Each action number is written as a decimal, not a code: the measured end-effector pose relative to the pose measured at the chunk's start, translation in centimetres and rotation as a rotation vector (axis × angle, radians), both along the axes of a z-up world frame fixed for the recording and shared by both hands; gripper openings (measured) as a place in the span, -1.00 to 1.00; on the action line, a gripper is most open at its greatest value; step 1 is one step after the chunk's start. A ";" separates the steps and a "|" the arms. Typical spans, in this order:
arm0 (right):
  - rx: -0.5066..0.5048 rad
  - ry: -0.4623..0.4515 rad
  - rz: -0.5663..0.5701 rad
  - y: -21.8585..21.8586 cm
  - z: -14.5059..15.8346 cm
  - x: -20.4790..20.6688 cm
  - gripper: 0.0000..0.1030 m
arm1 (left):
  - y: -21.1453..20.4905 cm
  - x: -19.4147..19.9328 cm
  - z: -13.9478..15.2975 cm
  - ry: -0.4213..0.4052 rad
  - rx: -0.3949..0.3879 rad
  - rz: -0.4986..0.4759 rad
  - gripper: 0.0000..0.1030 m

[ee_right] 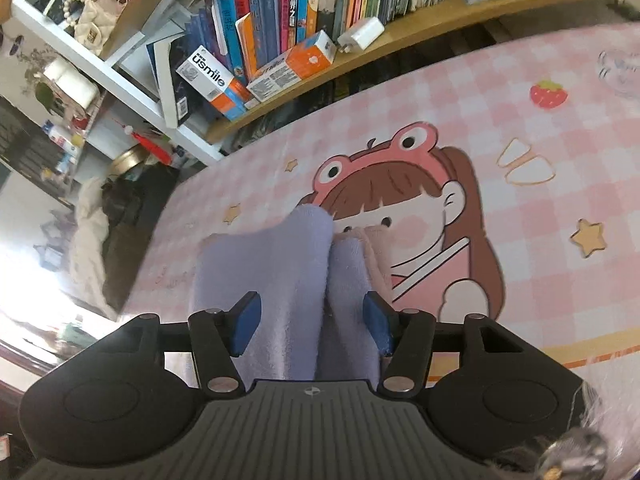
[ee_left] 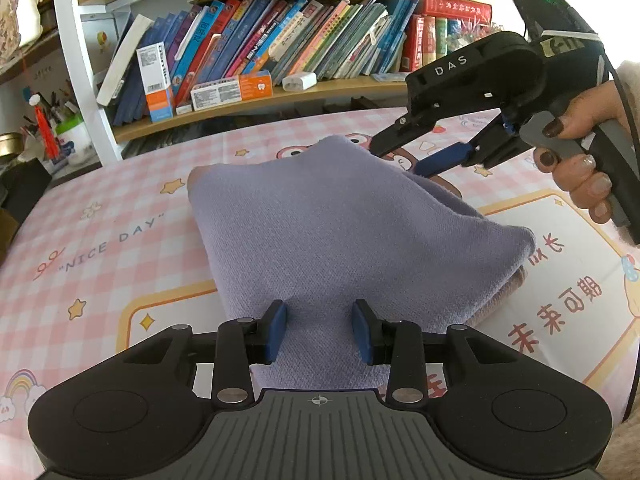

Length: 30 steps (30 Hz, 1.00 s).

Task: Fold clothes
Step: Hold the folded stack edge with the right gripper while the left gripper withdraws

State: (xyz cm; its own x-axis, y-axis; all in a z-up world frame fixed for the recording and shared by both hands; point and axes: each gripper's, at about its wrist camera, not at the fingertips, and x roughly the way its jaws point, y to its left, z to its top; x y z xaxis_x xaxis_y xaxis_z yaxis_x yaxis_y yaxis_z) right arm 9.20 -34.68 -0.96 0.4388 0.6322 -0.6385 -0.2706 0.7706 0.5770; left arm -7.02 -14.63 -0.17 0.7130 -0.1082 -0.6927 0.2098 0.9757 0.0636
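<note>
Lilac garment [ee_left: 320,220] on pink checked tablecloth [ee_left: 120,220], folded into a thick pad, near edge pulled up off the table.

Left gripper [ee_left: 320,328] – blue pads clamped on a narrow bunched strip of the garment's near edge, fabric filling the gap between them. Rest of the garment fanning out ahead of the jaws and sloping down to the table. Pinkish under-layer [ee_left: 500,300] peeking out low, ahead and right of the pads.

Right gripper [ee_left: 396,158] at the garment's far corner, well ahead and right of the left jaws, pointing back toward them. Fingers spread in a V, far corner of the cloth just at the tips, no squeeze visible. Held by a hand [ee_left: 580,152] with dark painted nails on the grip.

Own view of the right gripper [ee_right: 312,320] – pads apart, two lilac folds [ee_right: 288,264] running up between them and beyond the tips, a crease down the middle. Fabric near both pads, not pinched. Pinkish layer [ee_right: 376,248] just ahead and right of the right pad. Cartoon girl print [ee_right: 420,208] on the tablecloth ahead-right of the jaws.

Bookshelf [ee_left: 280,96] with leaning books beyond the table's far edge, far ahead of the left jaws.
</note>
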 end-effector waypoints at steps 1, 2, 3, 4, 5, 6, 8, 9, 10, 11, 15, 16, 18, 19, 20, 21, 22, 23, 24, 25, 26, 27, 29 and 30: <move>-0.024 -0.040 0.009 0.3 0.5 -0.5 0.06 | 0.0 0.0 0.0 -0.001 -0.001 0.000 -0.31; -0.051 -0.072 0.031 0.8 0.8 -0.9 -0.01 | 0.0 0.0 0.0 -0.001 -0.001 0.000 -0.30; -0.084 -0.093 0.071 1.5 1.0 -1.4 -0.28 | 0.1 0.1 0.0 -0.001 -0.002 0.000 -0.30; -0.116 -0.114 0.112 2.2 1.1 -1.8 -0.45 | 0.1 0.1 -0.1 -0.001 -0.003 -0.001 -0.30; -0.148 -0.134 0.152 3.0 1.3 -2.2 -0.66 | 0.1 0.1 0.0 0.000 -0.003 -0.002 -0.30; -0.180 -0.146 0.177 3.5 1.3 -2.5 -0.65 | 0.2 0.1 0.0 0.001 -0.005 -0.002 -0.30; -0.229 -0.140 0.181 3.8 1.1 -2.8 -0.65 | 0.2 0.1 0.0 0.002 -0.011 -0.002 -0.29; -0.231 -0.124 0.186 3.7 1.0 -2.9 -0.58 | 0.3 0.1 0.0 0.002 -0.017 0.001 -0.29; -0.233 -0.104 0.198 3.7 0.7 -2.8 -0.55 | 0.4 0.1 0.0 0.001 -0.023 0.005 -0.28; -0.238 -0.080 0.211 3.7 0.4 -2.8 -0.48 | 0.4 0.1 0.0 0.001 -0.029 0.008 -0.28; -0.184 -0.026 0.227 3.0 -0.1 -2.9 -0.78 | 0.9 0.1 0.1 0.007 -0.055 0.018 -0.28; -0.155 -0.036 0.233 2.9 0.5 -3.4 -0.78 | 1.0 0.1 0.1 0.010 -0.063 0.022 -0.28; -0.141 -0.096 0.235 2.4 1.6 -4.7 -0.80 | 1.4 0.2 0.1 0.019 -0.082 0.030 -0.27; -0.142 -0.125 0.236 2.2 2.0 -5.2 -0.80 | 1.5 0.2 0.1 0.023 -0.095 0.033 -0.27; -0.142 -0.153 0.236 1.9 2.4 -5.7 -0.80 | 1.6 0.3 0.1 0.027 -0.108 0.036 -0.27; -0.160 -0.160 0.230 1.8 2.1 -5.9 -0.81 | 1.8 0.3 0.1 0.031 -0.121 0.039 -0.27; -0.201 -0.133 0.214 2.0 0.8 -5.5 -0.81 | 1.7 0.3 0.0 0.034 -0.122 0.034 -0.27; -0.226 -0.104 0.199 2.1 -0.5 -5.1 -0.81 | 1.7 0.4 0.0 0.037 -0.124 0.029 -0.27; -0.227 -0.088 0.188 2.1 -1.2 -4.9 -0.80 | 1.7 0.4 -0.1 0.038 -0.119 0.027 -0.27; -0.227 -0.094 0.184 2.1 -1.3 -5.0 -0.80 | 1.6 0.4 -0.1 0.038 -0.115 0.025 -0.27; -0.227 -0.100 0.179 2.1 -1.3 -5.1 -0.80 | 1.6 0.3 -0.1 0.039 -0.110 0.023 -0.27; -0.230 -0.103 0.177 2.2 -1.3 -5.1 -0.80 | 1.6 0.3 -0.1 0.039 -0.106 0.021 -0.27; -0.240 -0.104 0.177 2.4 -1.2 -5.0 -0.79 | 1.7 0.3 0.0 0.038 -0.101 0.015 -0.26; -0.241 -0.105 0.173 2.4 -1.1 -5.1 -0.78 | 1.8 0.2 0.1 0.033 -0.097 0.011 -0.26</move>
State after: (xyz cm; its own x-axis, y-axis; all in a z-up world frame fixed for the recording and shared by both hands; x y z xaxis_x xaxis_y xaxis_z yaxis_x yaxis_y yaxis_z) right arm 4.13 -32.26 -2.07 0.4093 0.5388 -0.7363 -0.4578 0.8194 0.3451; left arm -6.78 -12.87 -0.09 0.6915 -0.1686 -0.7024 0.1997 0.9791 -0.0385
